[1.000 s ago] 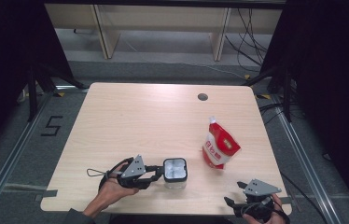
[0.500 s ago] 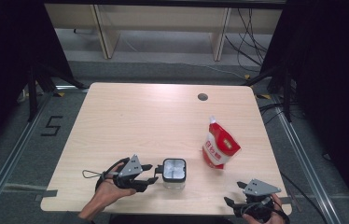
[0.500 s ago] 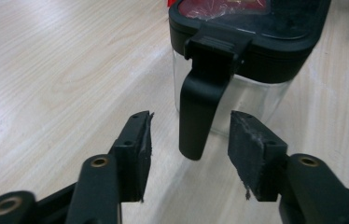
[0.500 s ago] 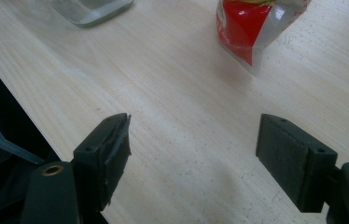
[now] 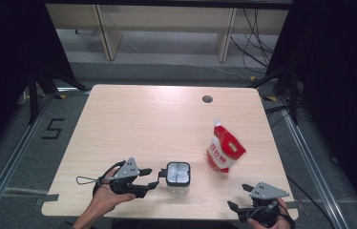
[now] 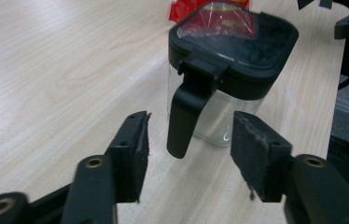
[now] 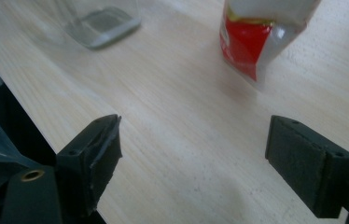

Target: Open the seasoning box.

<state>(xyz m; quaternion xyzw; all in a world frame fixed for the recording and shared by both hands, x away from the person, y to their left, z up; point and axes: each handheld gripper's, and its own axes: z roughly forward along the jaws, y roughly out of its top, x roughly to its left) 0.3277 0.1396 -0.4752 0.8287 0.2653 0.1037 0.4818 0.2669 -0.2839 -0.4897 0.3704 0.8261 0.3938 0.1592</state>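
Since the earlier frames, the left gripper (image 5: 153,178) has let go of the handle of the glass jar (image 5: 178,177) and has drawn back a little to the left; the jar itself stands at the same place, and the right gripper (image 5: 236,210) has not shifted, only its jaws have just been opening a bit more.

From the high view, the jar with its black lid stands upright near the near edge of the table (image 5: 157,119), about in the middle of its width. The left gripper lies just to the left of the jar and points toward it, with the hand (image 5: 104,200) behind it. A red and white pouch (image 5: 224,151) stands to the right of the jar and a little farther away, apart from it. The right gripper is at the near right corner of the table, well apart from the pouch.

From the left gripper view, the jaws stand half open. The black handle (image 6: 185,116) of the jar hangs down between them, but no pad touches it; there is a gap on each side.

From the right gripper view, the jaws stand wide apart with only bare table between them. The pouch (image 7: 256,42) is ahead on the right and the base of the jar (image 7: 102,25) ahead on the left, both blurred.
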